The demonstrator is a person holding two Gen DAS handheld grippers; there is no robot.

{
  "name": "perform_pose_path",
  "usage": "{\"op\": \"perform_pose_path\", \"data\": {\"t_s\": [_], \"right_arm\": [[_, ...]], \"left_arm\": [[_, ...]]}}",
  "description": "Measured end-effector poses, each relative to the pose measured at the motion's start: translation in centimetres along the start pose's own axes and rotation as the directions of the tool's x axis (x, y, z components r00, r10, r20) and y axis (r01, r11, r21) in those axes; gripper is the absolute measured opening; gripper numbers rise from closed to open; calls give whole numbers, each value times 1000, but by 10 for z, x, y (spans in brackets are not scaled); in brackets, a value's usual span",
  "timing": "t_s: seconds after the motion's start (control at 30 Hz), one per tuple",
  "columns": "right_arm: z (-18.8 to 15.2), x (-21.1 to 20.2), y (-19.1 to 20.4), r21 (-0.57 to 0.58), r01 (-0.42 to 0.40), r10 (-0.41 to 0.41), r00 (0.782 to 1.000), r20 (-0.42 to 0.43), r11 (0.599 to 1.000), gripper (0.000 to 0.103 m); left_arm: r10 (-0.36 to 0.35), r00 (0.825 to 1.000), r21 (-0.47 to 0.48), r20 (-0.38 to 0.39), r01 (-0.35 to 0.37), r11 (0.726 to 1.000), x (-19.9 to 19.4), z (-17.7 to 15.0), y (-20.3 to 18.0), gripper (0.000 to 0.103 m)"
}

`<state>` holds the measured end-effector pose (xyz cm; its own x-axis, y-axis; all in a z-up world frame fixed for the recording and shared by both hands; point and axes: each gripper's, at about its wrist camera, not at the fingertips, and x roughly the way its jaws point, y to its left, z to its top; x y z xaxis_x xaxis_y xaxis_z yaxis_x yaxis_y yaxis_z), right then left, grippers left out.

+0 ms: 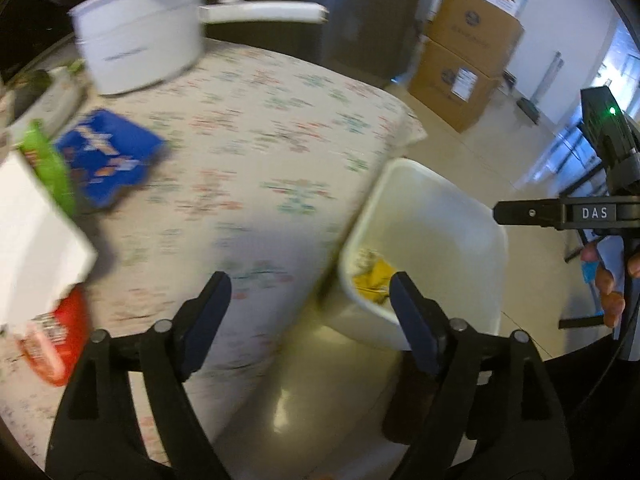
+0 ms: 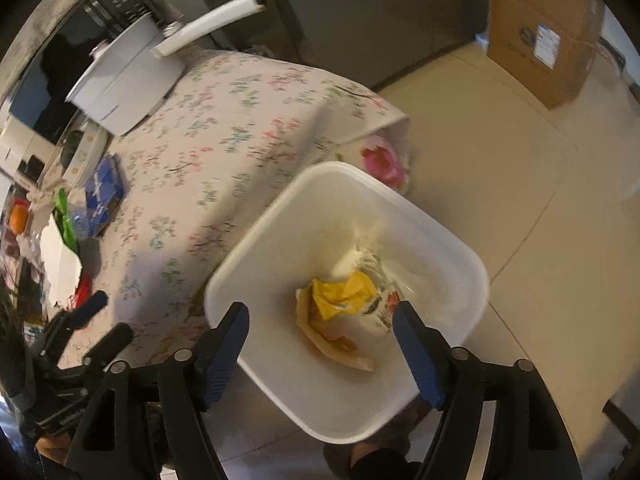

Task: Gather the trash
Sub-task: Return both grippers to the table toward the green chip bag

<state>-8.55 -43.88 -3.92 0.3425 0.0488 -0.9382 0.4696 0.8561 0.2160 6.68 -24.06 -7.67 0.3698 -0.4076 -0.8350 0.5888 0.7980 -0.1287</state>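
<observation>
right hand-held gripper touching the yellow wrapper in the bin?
Apart. The right wrist view shows the right hand-held gripper open above the white bin, with the yellow wrapper lying at the bottom, clear of both fingers.

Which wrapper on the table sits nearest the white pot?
The blue snack packet; the green wrapper and red wrapper lie farther from the pot.

Floral-clothed table (image 1: 256,128), beige tiled floor (image 2: 500,168)
</observation>
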Motion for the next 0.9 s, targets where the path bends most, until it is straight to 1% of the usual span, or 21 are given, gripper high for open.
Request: {"op": "perform_pose_path", "data": {"t_s": [0.13, 0.23, 0.37, 0.53, 0.63, 0.73, 0.77, 0.83, 0.9], "right_arm": [[9, -1, 38, -61, -16, 17, 1000, 13, 998, 82], [14, -2, 70, -112, -26, 29, 999, 25, 993, 83], [17, 1, 111, -173, -47, 52, 998, 26, 984, 83], [19, 9, 155, -221, -75, 79, 997, 12, 972, 84], [22, 14, 187, -261, -73, 81, 997, 19, 963, 84], [24, 18, 210, -297, -51, 65, 997, 37, 953, 84], [25, 20, 219, -313, -40, 56, 997, 44, 949, 84], [26, 24, 230, -330, -29, 48, 998, 49, 944, 84], [27, 29, 239, -343, -24, 43, 998, 49, 939, 84]], "left_arm": [[64, 998, -56, 17, -62, 996, -22, -1, 37, 84], [111, 994, -110, 25, -108, 988, -38, -4, 67, 85], [157, 987, -189, 32, -148, 971, -59, -12, 111, 85], [206, 978, -285, 36, -188, 940, -80, -21, 166, 85], [216, 976, -331, 34, -193, 924, -83, -23, 190, 85], [216, 976, -374, 28, -191, 908, -78, -25, 218, 85], [213, 977, -400, 24, -186, 898, -74, -26, 230, 85], [184, 983, -442, 25, -154, 884, -69, -28, 244, 84], [127, 991, -505, 44, -88, 859, -62, -31, 259, 77]]}}
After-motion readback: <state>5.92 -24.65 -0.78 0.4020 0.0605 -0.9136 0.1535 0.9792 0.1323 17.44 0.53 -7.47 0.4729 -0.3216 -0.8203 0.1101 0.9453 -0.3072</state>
